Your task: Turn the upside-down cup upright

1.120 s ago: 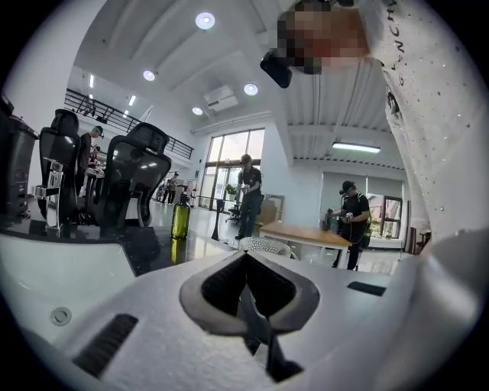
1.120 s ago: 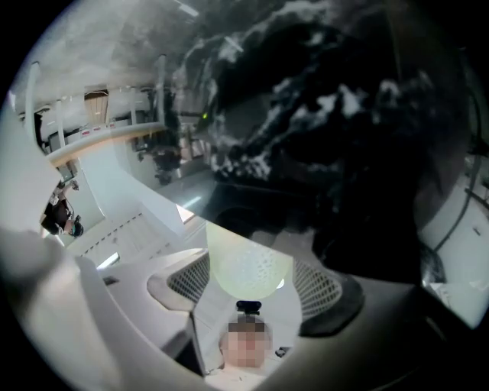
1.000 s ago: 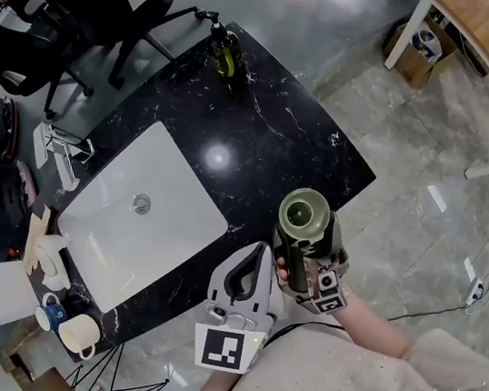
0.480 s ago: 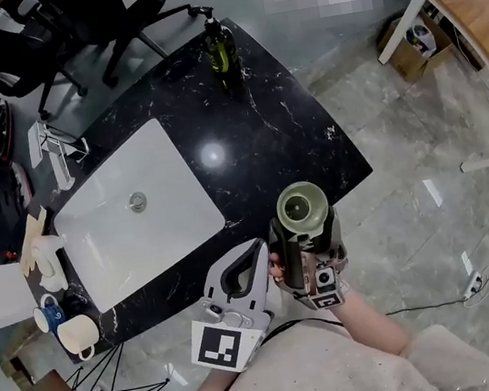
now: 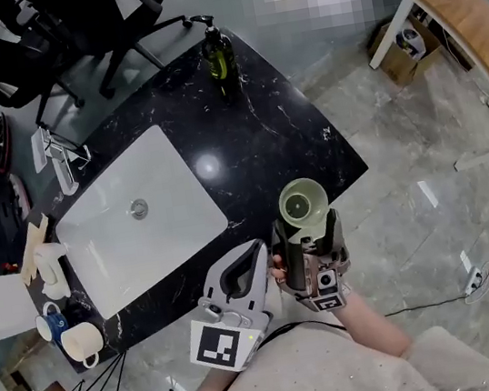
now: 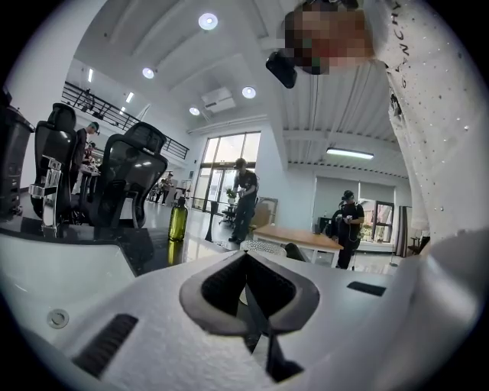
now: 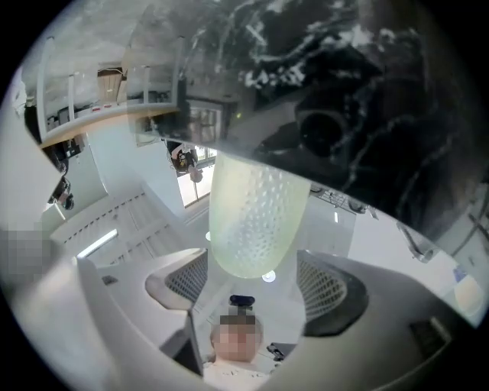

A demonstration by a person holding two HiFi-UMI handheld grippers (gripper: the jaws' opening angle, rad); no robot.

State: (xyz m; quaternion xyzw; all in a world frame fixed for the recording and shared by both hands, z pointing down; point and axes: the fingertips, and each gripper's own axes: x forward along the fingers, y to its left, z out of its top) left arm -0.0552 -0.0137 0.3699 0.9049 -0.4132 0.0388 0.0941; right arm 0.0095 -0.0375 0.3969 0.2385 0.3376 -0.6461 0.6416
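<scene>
Pale-green dimpled cup point(image 5: 305, 203): clamped in the right hand-held gripper point(image 5: 307, 233), aloft just off the near edge of the black marble bench point(image 5: 289, 128), touching nothing else. In the right gripper view its rounded narrow end sits between the jaws.

Left hand-held gripper point(image 5: 243, 273): jaws pressed together, empty, just beside the right.

Change from a second ago: the end facing the head camera now reads paler and wider, tipped slightly toward the bench. It looks like the open mouth, so the turn seems nearly complete. Setting down remains.
</scene>
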